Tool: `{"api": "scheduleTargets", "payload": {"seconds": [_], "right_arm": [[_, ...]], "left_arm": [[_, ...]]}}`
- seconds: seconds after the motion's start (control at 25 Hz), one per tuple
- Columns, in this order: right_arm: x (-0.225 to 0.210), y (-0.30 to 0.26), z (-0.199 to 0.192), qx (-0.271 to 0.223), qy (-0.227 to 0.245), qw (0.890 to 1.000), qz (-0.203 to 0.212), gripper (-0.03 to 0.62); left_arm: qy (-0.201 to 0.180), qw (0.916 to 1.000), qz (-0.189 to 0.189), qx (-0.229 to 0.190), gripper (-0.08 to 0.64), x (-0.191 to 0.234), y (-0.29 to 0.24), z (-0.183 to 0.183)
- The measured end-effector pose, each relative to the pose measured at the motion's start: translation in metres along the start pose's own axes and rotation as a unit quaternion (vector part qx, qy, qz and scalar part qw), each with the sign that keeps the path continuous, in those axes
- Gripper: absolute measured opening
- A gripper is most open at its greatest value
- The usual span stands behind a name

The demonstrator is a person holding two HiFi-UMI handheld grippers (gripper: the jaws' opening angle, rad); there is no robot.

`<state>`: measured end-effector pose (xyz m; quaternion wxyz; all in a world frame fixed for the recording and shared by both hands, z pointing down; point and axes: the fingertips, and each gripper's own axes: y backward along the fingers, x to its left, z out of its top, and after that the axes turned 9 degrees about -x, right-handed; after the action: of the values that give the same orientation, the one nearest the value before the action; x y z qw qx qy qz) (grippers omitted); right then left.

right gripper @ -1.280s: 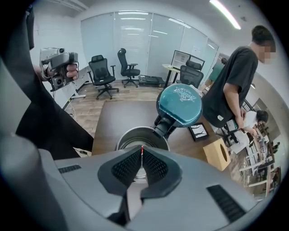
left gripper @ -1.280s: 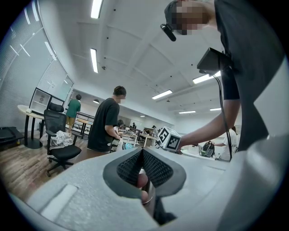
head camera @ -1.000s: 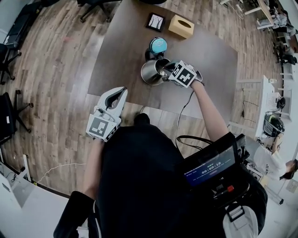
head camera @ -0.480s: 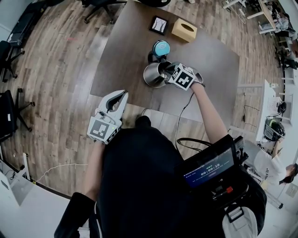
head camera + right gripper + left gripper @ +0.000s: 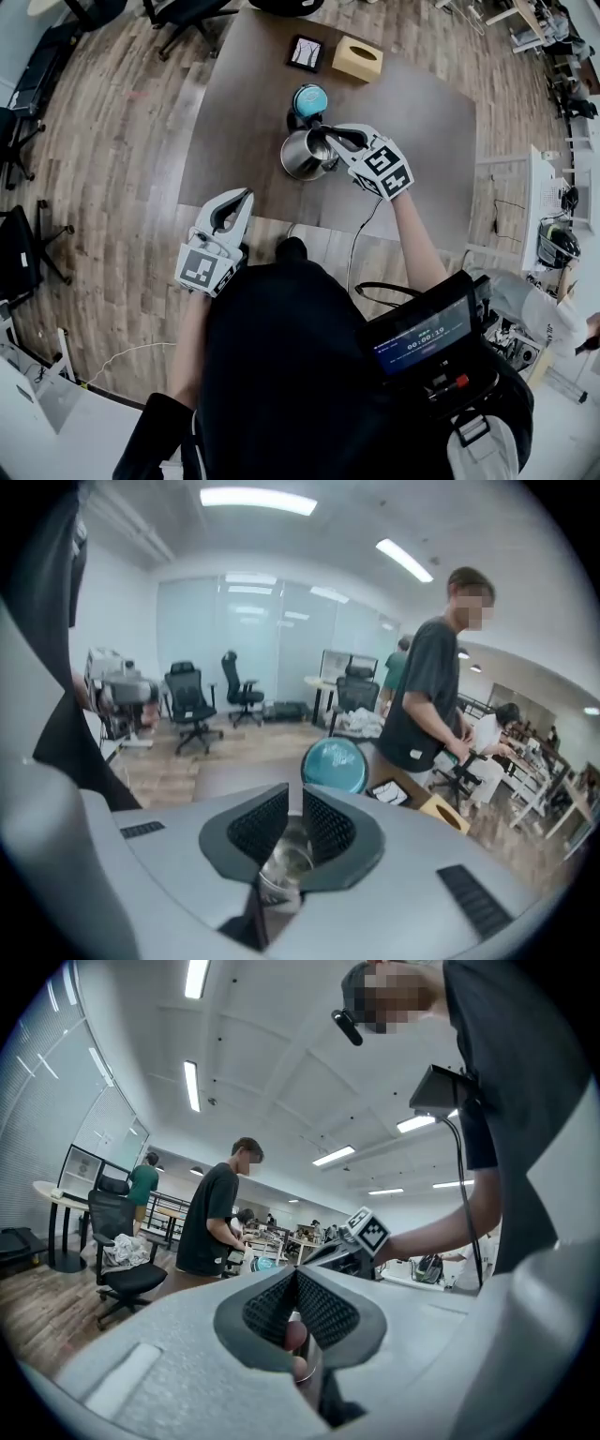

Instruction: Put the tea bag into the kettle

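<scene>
Right gripper [image 5: 326,140] is hovering at open kettle [image 5: 302,156] on table [image 5: 422,122], jaws a slit apart, nothing seen between. Tea bag can't be made out. Left gripper [image 5: 245,195] is hanging closed, empty.

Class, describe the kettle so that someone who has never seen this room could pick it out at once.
Find the brown table in the middle of the wooden floor. On its nearer half stands the kettle, just in front of a round teal object. It alone is shiny steel and open-topped, unlike the tan tissue box and black-framed card further back.
</scene>
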<state>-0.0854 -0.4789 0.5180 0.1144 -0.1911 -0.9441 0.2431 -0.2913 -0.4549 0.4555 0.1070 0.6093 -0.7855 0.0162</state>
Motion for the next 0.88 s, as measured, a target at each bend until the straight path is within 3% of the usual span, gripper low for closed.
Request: {"api": "scheduleTargets", "payload": {"seconds": [0.08,0.16,0.32,0.6,0.88], "right_arm": [[0.007,0.022,0.032,-0.108,-0.025,0.994,-0.022,0.039],[0.017,0.049,0.056,-0.197,-0.032,0.979,-0.044,0.022],[0.044,0.092,0.077,-0.286,-0.040,0.954,-0.077,0.014],[0.071,0.144,0.055,-0.342,-0.086,0.925,-0.144,0.006],[0.083,0.153,0.017,-0.326,-0.126,0.924,-0.154,0.005]], "left_arm": [[-0.003,1.0000,-0.009,0.001,-0.008,-0.001,-0.006,0.000],[-0.006,0.9998,-0.020,0.004,-0.008,-0.004,-0.013,0.001],[-0.017,0.9984,-0.053,0.015,-0.008,-0.012,-0.030,0.003],[-0.035,0.9939,-0.100,0.031,-0.008,-0.043,-0.060,-0.001],[-0.036,0.9903,-0.125,0.049,-0.008,-0.065,-0.075,-0.012]]}}
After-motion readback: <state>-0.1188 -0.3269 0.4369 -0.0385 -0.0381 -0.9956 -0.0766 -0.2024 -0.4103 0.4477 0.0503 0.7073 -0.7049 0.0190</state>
